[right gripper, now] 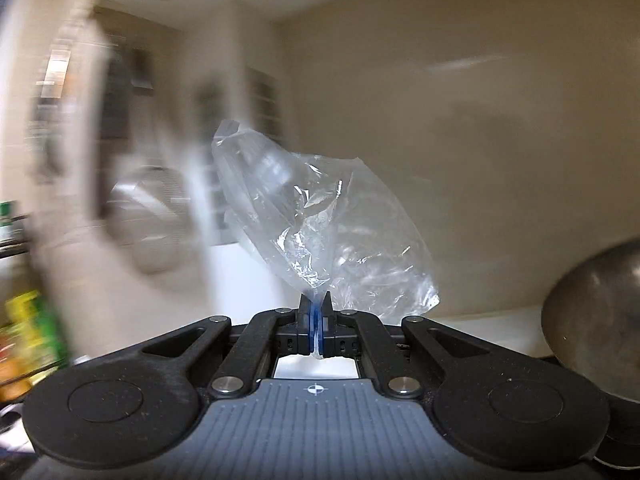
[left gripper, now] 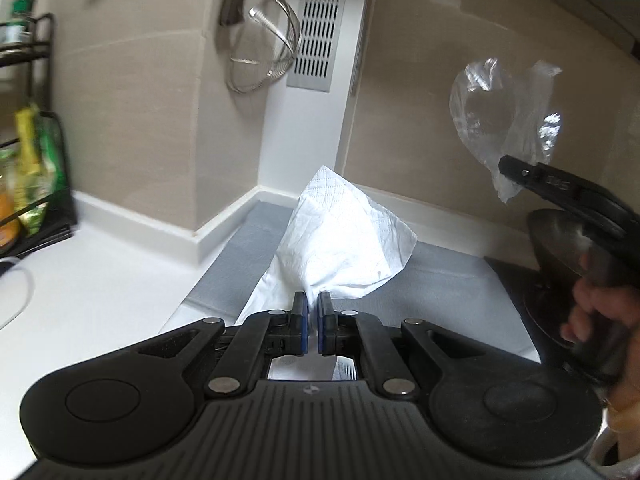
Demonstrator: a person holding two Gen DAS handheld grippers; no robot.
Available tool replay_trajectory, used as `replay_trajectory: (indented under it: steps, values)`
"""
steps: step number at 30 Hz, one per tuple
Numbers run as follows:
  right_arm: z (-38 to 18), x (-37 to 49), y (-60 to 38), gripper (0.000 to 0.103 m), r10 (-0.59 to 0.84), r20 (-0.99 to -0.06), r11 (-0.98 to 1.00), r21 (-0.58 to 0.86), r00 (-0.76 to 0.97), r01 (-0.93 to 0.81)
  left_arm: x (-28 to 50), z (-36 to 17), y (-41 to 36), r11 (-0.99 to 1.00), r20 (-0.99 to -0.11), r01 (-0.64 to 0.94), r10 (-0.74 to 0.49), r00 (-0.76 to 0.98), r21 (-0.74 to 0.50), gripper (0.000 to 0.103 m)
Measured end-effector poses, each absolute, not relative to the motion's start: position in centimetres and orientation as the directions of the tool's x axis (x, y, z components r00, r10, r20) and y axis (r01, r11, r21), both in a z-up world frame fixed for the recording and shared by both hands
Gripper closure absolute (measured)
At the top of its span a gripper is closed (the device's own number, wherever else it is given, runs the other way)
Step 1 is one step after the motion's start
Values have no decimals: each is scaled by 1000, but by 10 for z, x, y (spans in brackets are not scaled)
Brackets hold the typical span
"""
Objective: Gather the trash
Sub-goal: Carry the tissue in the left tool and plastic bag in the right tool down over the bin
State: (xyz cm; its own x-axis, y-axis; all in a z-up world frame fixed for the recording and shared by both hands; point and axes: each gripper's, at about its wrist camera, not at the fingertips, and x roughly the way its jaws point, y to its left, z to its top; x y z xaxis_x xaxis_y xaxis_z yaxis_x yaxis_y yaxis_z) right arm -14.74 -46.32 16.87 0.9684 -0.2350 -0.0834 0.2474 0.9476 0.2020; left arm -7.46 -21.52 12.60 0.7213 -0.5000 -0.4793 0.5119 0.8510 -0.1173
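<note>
My left gripper [left gripper: 313, 300] is shut on a crumpled white paper napkin [left gripper: 344, 236], which stands up from the pads above the counter. At the right of the left wrist view, my right gripper [left gripper: 505, 167] holds a clear plastic bag [left gripper: 504, 120] in the air in front of the beige wall. In the right wrist view the right gripper [right gripper: 315, 300] is shut on the clear plastic bag [right gripper: 320, 224], whose thin film billows up and to the right of the pads. A hand [left gripper: 600, 316] grips the right tool's handle.
A white counter [left gripper: 92, 296] with a grey mat [left gripper: 448, 280] runs to the tiled wall. A black wire rack [left gripper: 36, 128] with packets stands at the left. A wire strainer [left gripper: 264, 52] hangs by a slotted vent. A dark metal pan [right gripper: 596, 304] sits at the right.
</note>
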Motion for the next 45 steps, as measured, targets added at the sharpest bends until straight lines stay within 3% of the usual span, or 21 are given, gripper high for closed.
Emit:
replay_trajectory:
  steps: [8,16,34,45]
  values:
    - [156,-289,-405,101,-22,-131,996,80,991,32,-181,108,-163,889,-494,457,-410,767,-27,99]
    - [109,-366,-360,101,57,-312,998,33,949,-49,-257,49,-133,906,-579,422,-355,734,-21,99]
    - [26,-404,-308,101,173,-585,984,138,793,-113,-315,-14,-113,931,-644,364,-267,717,19,99]
    - [19,-401,-303,101,189,-620,981,152,761,-120,-316,-22,-116,925,-656,379,-274,703,20,99]
